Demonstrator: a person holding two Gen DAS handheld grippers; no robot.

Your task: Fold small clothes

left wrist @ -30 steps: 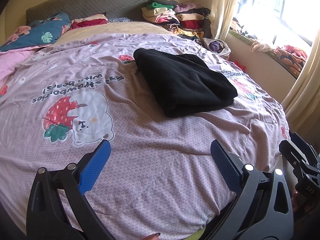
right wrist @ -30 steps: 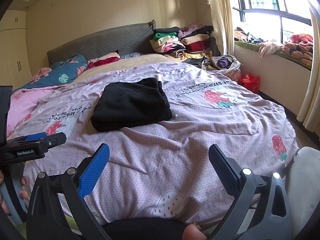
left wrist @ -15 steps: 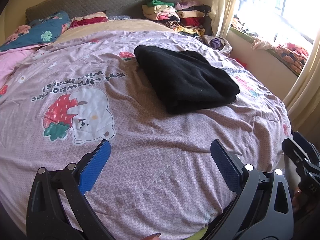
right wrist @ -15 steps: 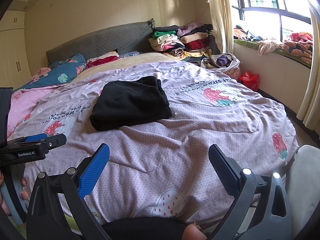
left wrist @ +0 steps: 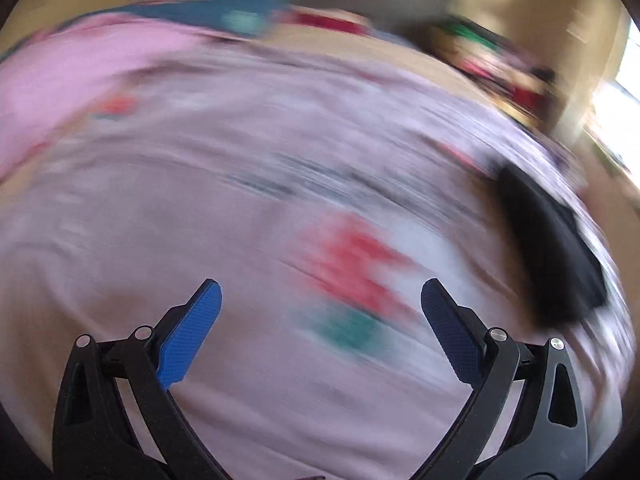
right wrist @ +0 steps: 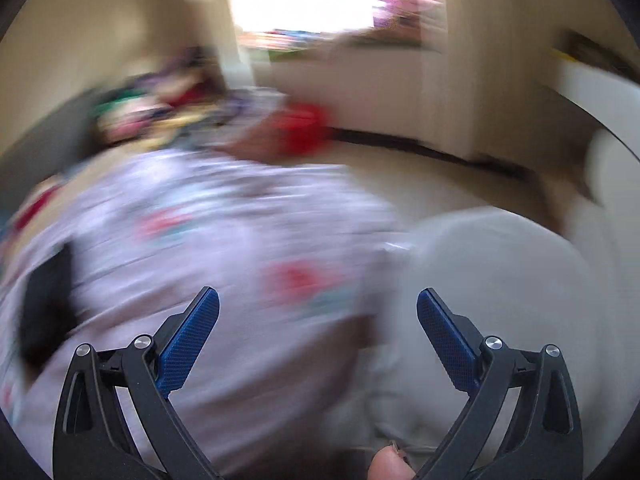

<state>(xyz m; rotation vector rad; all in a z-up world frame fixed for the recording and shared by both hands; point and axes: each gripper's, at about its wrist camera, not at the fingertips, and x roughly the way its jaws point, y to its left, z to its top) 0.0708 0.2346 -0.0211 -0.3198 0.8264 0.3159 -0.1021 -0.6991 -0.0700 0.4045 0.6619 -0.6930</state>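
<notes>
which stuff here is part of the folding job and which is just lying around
Part of the job:
- folded black fabric garment on the bed
- left claw, open, empty
- right claw, open, empty

Just lying about:
- lilac strawberry-print bed cover
- blurred heap of mixed-colour clothes by the headboard
- red bag-like thing on the floor

The left wrist view is heavily motion-blurred. The left gripper hangs over the quilt, its blue pads spread wide with nothing between them. A black garment lies on the quilt at the far right. A red-and-green print sits just beyond the pads.
</notes>
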